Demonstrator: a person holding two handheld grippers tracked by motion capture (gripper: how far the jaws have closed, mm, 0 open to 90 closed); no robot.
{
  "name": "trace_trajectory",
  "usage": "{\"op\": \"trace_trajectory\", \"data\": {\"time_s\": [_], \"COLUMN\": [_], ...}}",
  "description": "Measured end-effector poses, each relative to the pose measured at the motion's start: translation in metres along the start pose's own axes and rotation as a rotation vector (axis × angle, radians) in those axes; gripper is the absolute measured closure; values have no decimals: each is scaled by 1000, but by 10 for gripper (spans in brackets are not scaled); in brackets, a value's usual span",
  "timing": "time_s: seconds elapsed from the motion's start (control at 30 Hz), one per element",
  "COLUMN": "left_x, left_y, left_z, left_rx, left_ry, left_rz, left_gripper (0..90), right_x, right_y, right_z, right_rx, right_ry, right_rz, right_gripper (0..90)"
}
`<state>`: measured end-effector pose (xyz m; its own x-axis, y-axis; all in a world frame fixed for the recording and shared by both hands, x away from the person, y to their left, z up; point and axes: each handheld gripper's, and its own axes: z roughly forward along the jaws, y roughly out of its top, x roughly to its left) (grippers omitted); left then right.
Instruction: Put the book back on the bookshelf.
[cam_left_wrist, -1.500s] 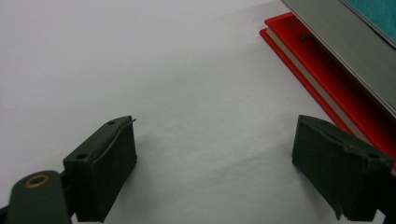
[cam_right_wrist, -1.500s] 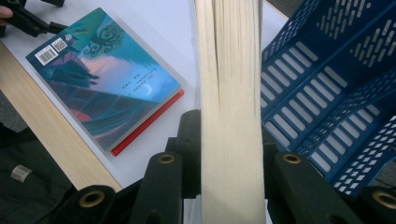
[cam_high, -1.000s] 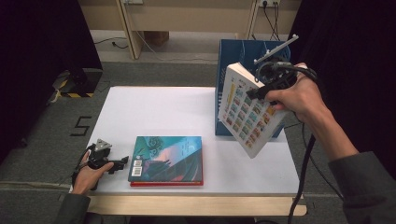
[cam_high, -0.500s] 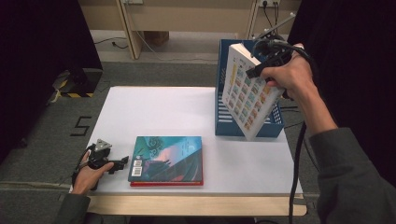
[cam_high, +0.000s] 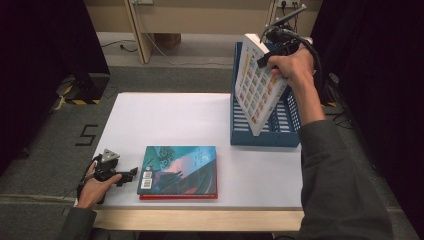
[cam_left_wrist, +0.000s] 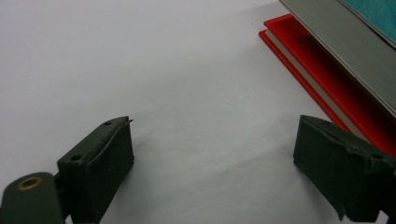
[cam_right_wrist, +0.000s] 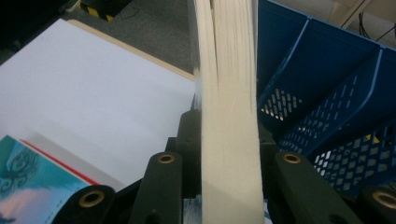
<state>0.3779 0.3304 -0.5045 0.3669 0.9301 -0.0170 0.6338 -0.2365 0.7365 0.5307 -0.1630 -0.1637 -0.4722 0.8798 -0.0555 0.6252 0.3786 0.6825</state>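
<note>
While the right gripper (cam_high: 272, 50) clamps the thick white book (cam_high: 257, 85) by its page edge, the book hangs tilted above the blue file rack (cam_high: 265, 137), its long axis running down toward the rack's front slots. Getting it in likely means squaring that axis upright. Resting by the teal book (cam_high: 180, 167), the left gripper (cam_high: 131, 173) stands released, jaws wide apart on the table (cam_high: 165, 120).

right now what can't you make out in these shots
- Held book: its lower corner, high view, is behind the blue rack wall; whether it touches the bottom is hidden.
- Right gripper: high view, mostly covered by the hand.
- Red book: under the teal book, cover hidden.
- Cover print: too small to read.
</note>
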Motion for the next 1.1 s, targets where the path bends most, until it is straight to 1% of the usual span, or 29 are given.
{"op": "trace_trajectory", "data": {"time_s": [0.07,0.17,0.3,0.47,0.63,0.7,0.87,1.1], "left_x": [0,0,0,0,0,0,0,0], "left_y": [0,0,-1,-1,-1,-1,-1,-2], "left_z": [0,0,0,0,0,0,0,0], "left_rx": [-1,-1,-6,-7,-8,-8,-9,-11], "left_ry": [0,1,1,1,1,1,1,2], "left_rz": [0,0,2,2,2,2,1,0], "left_gripper": [109,109,109,109,109,109,109,110], "right_x": [-3,-4,-8,-11,-12,-14,-21,-24], "right_y": [3,8,15,21,27,28,32,38], "right_z": [4,8,11,18,32,39,49,58], "right_rx": [-4,-3,-16,-18,19,26,19,8], "right_ry": [-6,-21,-39,-39,-49,-54,-56,-50], "right_rz": [25,30,63,98,96,109,140,160], "right_gripper": [732,733,733,732,732,732,732,731]}}
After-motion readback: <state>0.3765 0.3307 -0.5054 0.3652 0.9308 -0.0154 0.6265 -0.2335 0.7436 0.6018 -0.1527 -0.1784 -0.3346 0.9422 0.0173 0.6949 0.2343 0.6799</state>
